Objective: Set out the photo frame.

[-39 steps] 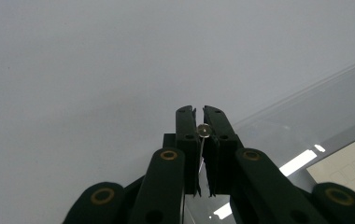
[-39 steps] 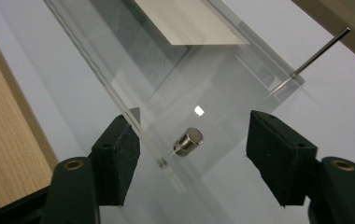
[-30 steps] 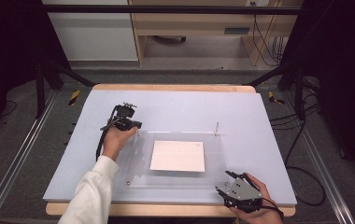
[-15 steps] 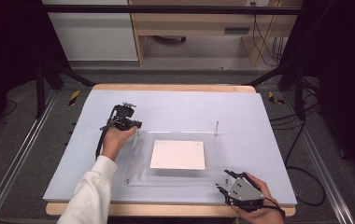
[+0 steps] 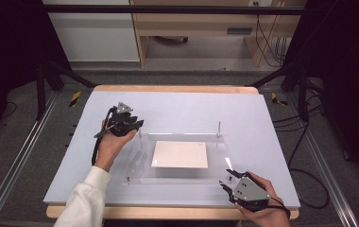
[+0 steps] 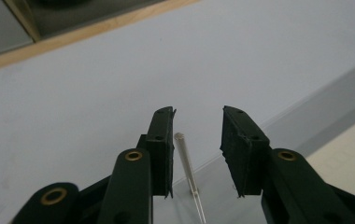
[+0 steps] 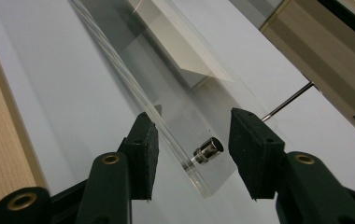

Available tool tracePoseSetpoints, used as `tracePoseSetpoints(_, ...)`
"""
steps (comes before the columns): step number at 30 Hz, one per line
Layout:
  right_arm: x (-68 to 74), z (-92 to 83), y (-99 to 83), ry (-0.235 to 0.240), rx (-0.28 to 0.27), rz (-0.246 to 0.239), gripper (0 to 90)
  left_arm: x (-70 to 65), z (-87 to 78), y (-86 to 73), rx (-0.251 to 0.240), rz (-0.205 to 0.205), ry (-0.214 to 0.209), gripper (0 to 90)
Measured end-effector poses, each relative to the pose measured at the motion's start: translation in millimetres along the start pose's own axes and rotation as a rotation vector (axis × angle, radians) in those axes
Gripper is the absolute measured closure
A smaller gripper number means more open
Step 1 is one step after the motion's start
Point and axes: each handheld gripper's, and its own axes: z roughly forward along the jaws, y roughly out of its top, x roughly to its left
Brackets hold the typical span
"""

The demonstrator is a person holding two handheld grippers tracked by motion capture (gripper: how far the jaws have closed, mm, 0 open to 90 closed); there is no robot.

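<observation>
Left gripper (image 6: 196, 151): jaws just parted, thin pin (image 6: 187, 175) between, seemingly untouched. Right gripper (image 7: 192, 154): closing, straddling acrylic plate (image 7: 166, 126) corner stud (image 7: 208, 150).

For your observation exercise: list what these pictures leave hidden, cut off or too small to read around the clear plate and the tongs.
- High view: the clear acrylic plate edges nearly vanish against the mat.
- High view: faint print on the white sheet is too small to read.
- Left gripper view: the thin post is cut off by the bottom edge.
- Right gripper view: the metal standoff base is hidden behind the plate corner.

table: wood-edged top (image 5: 177, 89)
cover: pale grey mat (image 5: 182, 111)
on mat: clear plate (image 5: 140, 161), white sheet (image 5: 180, 154) on it
</observation>
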Motion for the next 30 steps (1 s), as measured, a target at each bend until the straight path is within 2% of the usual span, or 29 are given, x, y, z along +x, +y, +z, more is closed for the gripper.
tracePoseSetpoints(2, -2.2, -1.0, 3.0, 0.001, -0.001, 0.004, 54.8, -7.8, -24.9, -3.2, -0.06, 0.043, -0.032, 59.3)
tracePoseSetpoints(3, -2.2, -1.0, 3.0, 0.001, -0.001, 0.004, 54.8, -7.8, -24.9, -3.2, -0.06, 0.043, -0.032, 57.2)
tracePoseSetpoints(4, -4.1, -1.7, 5.7, -0.001, 0.001, 0.008, 55.2, -15.3, -41.4, -7.7, -0.069, 0.096, -0.049, 54.2)
tracePoseSetpoints(5, -5.2, -2.1, 7.0, -0.001, 0.002, 0.011, 55.5, -15.3, -41.4, -7.7, -0.069, 0.096, -0.049, 52.3)
tracePoseSetpoints(7, -7.3, -2.8, 9.6, -0.001, 0.0, 0.014, 56.2, -21.9, -57.0, -12.3, -0.088, 0.137, -0.056, 48.9)
tracePoseSetpoints(10, -9.6, -3.6, 12.6, -0.002, -0.001, 0.027, 56.6, -31.1, -80.7, -18.3, -0.141, 0.179, -0.091, 46.9)
tracePoseSetpoints(11, -12.1, -4.1, 15.2, -0.004, -0.001, 0.034, 57.2, -36.9, -92.7, -21.9, -0.155, 0.206, -0.123, 44.5)
tracePoseSetpoints(12, -12.1, -4.1, 15.2, -0.004, -0.001, 0.034, 57.2, -36.9, -92.7, -21.9, -0.155, 0.206, -0.123, 42.7)
tracePoseSetpoints(14, -15.3, -5.1, 20.6, -0.008, 0.006, 0.038, 58.3, -43.2, -101.0, -24.5, -0.153, 0.233, -0.128, 40.4)
tracePoseSetpoints(17, -18.7, -6.0, 26.1, -0.011, 0.017, 0.041, 59.2, -54.4, -115.0, -26.6, -0.176, 0.281, -0.15, 34.8)
tracePoseSetpoints(18, -19.6, -6.1, 27.6, -0.012, 0.02, 0.044, 59.4, -60.5, -122.7, -28.2, -0.167, 0.315, -0.163, 34.5)
tracePoseSetpoints(21, -21.3, -6.6, 30.0, -0.014, 0.023, 0.048, 59.8, -66.2, -129.5, -30.8, -0.176, 0.33, -0.185, 33.7)
tracePoseSetpoints(24, -25.0, -6.8, 33.4, -0.013, 0.023, 0.057, 60.1, -74.0, -139.5, -33.3, -0.179, 0.366, -0.213, 33.1)
tracePoseSetpoints(26, -26.0, -6.9, 34.8, -0.012, 0.027, 0.059, 60.3, -80.2, -148.7, -34.6, -0.18, 0.421, -0.221, 34.7)
tracePoseSetpoints(27, -26.6, -7.0, 35.5, -0.011, 0.028, 0.059, 60.3, -80.2, -148.7, -34.6, -0.18, 0.421, -0.221, 34.8)
tracePoseSetpoints(29, -27.2, -6.9, 35.9, -0.011, 0.027, 0.06, 60.4, -83.8, -152.1, -34.8, -0.174, 0.45, -0.224, 34.8)
tracePoseSetpoints(30, -28.3, -7.1, 36.6, -0.01, 0.029, 0.062, 60.4, -87.3, -153.5, -36.0, -0.165, 0.491, -0.208, 37.5)
